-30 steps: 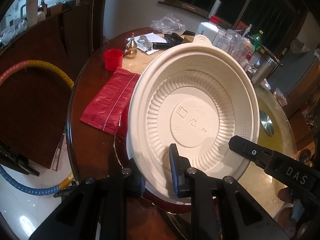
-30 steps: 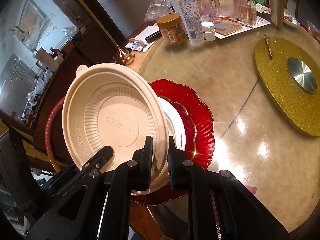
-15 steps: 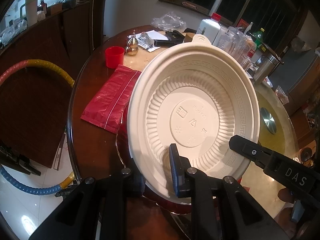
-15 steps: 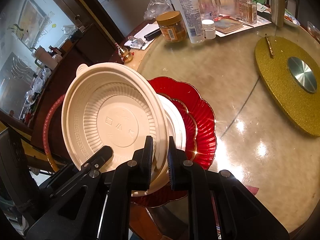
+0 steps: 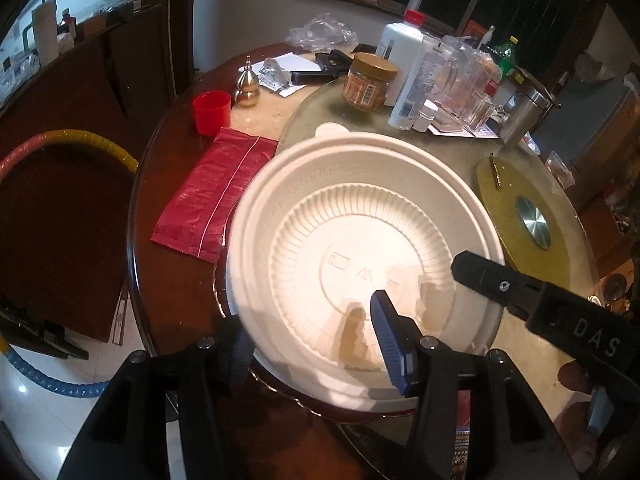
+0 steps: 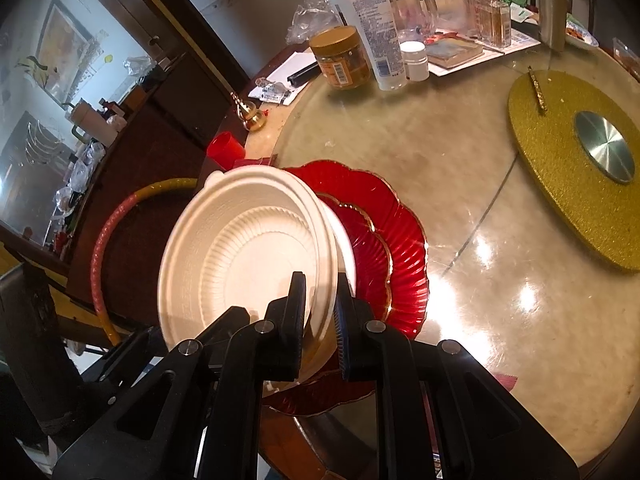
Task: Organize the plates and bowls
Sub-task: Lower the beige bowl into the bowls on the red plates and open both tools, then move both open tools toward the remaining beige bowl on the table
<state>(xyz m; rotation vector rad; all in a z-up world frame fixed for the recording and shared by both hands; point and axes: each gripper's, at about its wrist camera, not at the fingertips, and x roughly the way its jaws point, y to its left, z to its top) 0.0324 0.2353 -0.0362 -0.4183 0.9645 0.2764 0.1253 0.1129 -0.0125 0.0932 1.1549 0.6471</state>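
A white ribbed bowl (image 5: 360, 240) hangs tilted over the stack at the table's near edge. My left gripper (image 5: 316, 354) straddles its near rim; the jaws are opening and the pads stand off the rim on both sides. From the right, my right gripper (image 6: 320, 312) is shut on the same bowl (image 6: 240, 256) at its rim, one finger inside and one outside. Right under it sits a second white bowl (image 6: 347, 248) on a small red plate (image 6: 372, 252), which lies on a large scalloped red plate (image 6: 404, 232).
Left of the stack lie a red packet (image 5: 216, 196) and a red cup (image 5: 211, 113), with a gold gourd ornament (image 5: 248, 88) behind. A jar (image 5: 368, 82), a lotion bottle (image 5: 408, 76) and glassware crowd the far side. A gold turntable (image 6: 576, 160) lies to the right.
The left jaws have parted and let go of the bowl's rim. The bowl has tipped down flatter toward the stack, still gripped by the right gripper.
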